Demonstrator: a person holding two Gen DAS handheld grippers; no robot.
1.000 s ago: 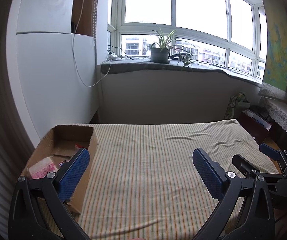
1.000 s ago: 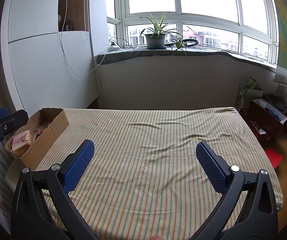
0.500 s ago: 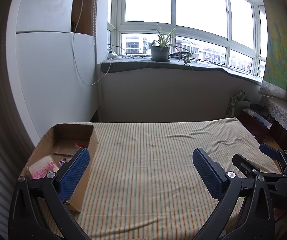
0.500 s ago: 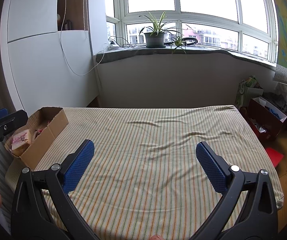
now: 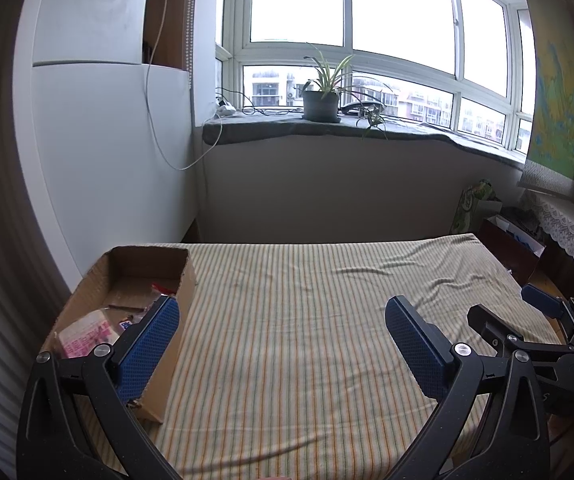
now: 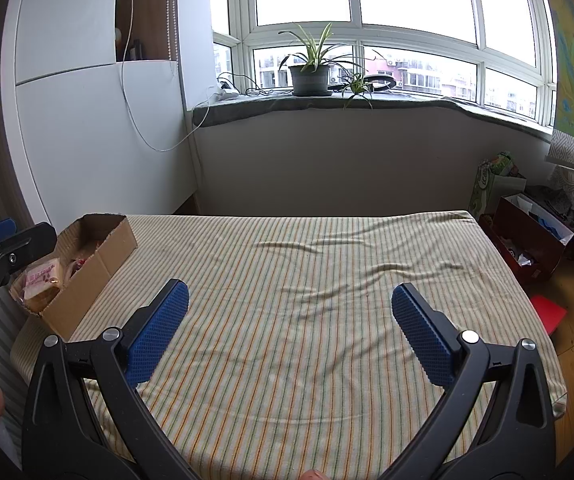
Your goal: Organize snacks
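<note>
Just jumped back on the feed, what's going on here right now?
A person holds a gripper in each hand above a striped bed. Both the left gripper and the right gripper have their jaws wide open and hold nothing. The snacks sit inside the cardboard box at the bed's left edge. No loose snacks show on the sheet.

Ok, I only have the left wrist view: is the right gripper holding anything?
Observer: No. The right gripper is open, with only the striped sheet showing between its pads.
Operator: Any snacks near the bed's right edge?
Observer: None that I can see. A flat red thing lies on the floor beside that edge.
Operator: And the pink pack in the box?
Observer: From the right wrist view, the pink-labelled pack shows something brown and bread-like under the label, at the near end of the cardboard box.
</note>
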